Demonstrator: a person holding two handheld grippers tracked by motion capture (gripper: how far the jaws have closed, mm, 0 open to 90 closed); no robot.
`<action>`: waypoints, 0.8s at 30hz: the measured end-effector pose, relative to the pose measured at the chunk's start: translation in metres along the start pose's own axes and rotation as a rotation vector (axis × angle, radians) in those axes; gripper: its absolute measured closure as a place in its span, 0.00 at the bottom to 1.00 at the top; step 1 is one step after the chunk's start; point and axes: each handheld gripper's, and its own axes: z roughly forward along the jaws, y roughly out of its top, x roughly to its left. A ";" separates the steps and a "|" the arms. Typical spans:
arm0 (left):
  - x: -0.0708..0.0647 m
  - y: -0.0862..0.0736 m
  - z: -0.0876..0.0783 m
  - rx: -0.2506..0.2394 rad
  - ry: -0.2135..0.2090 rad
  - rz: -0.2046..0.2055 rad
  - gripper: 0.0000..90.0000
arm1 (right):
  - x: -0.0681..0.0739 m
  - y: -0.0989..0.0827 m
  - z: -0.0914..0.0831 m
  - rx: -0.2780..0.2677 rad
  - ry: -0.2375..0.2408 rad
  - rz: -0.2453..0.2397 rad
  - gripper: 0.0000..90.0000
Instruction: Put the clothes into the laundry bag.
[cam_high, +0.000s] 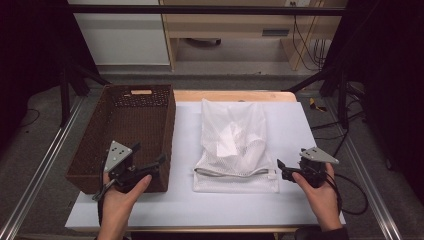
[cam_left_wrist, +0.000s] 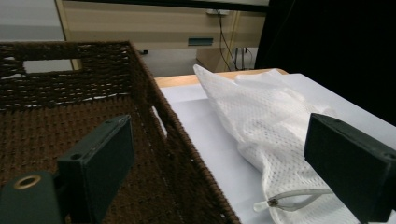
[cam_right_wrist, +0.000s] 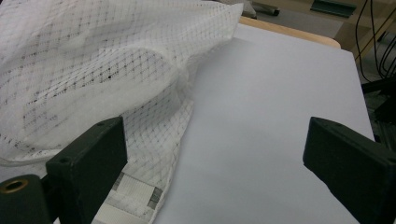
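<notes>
A white mesh laundry bag lies in the middle of the white table, its zipper edge toward me and something white inside. A dark brown woven basket stands at the left, with nothing in the part I can see. My left gripper hovers open over the basket's near right corner; its view shows the basket wall and the bag with its zipper pull. My right gripper is open just right of the bag's near right corner, holding nothing.
Metal rails run along both sides of the table. Black stands and cables are at the right, and wooden furniture stands beyond the far edge. Bare table surface lies right of the bag.
</notes>
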 end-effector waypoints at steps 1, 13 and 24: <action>0.002 0.000 -0.001 0.000 0.003 -0.004 0.10 | -0.001 0.000 0.000 -0.001 0.000 -0.002 0.08; 0.024 -0.002 -0.005 -0.009 0.051 -0.022 0.10 | -0.007 -0.004 0.001 0.006 -0.008 0.013 0.07; 0.046 -0.002 -0.013 -0.015 0.094 -0.043 0.09 | -0.014 -0.011 0.006 0.025 -0.021 0.030 0.06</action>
